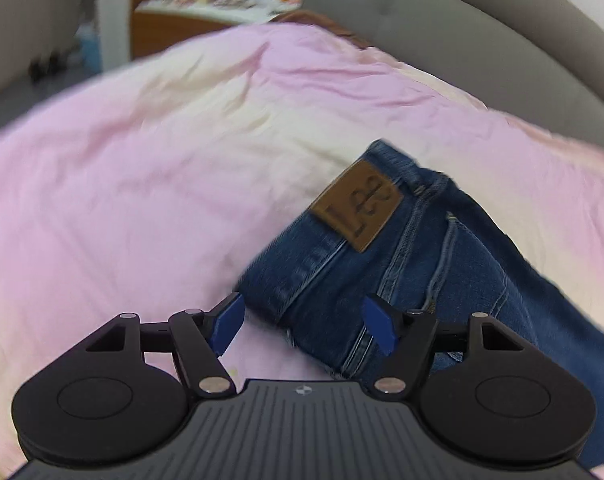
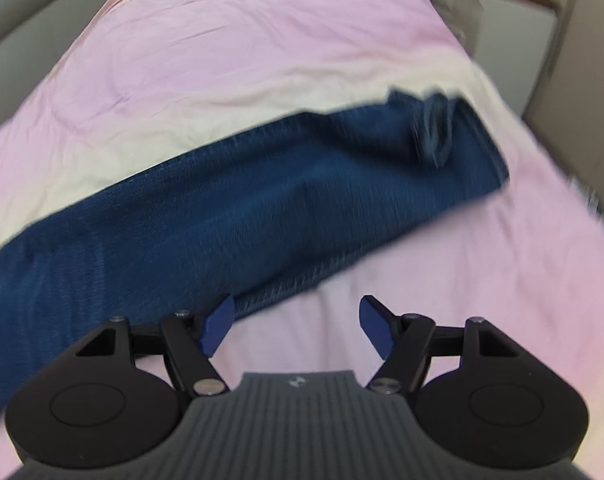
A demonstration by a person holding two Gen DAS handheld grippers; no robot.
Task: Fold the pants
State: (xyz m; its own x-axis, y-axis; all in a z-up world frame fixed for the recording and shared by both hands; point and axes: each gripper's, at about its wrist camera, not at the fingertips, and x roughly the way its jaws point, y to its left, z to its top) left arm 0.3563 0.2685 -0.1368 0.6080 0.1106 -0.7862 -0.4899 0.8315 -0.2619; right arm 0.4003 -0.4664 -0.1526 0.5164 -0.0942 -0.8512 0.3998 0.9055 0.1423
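Observation:
Dark blue jeans (image 1: pixel 402 264) lie flat on a pink and cream bed cover (image 1: pixel 141 160). In the left wrist view the waistband end shows, with a brown leather Lee patch (image 1: pixel 360 208). My left gripper (image 1: pixel 304 322) is open, its blue fingers just above the waistband corner, holding nothing. In the right wrist view the jeans' legs (image 2: pixel 241 216) stretch across the bed, ending at the hems (image 2: pixel 454 136). My right gripper (image 2: pixel 295 322) is open and empty, over the cover beside the leg's near edge.
A grey padded headboard (image 1: pixel 482 40) curves behind the bed. A wooden desk with clutter (image 1: pixel 205 4) stands beyond the bed's far side. A wall and furniture edge (image 2: pixel 550 40) lie off the bed's right side.

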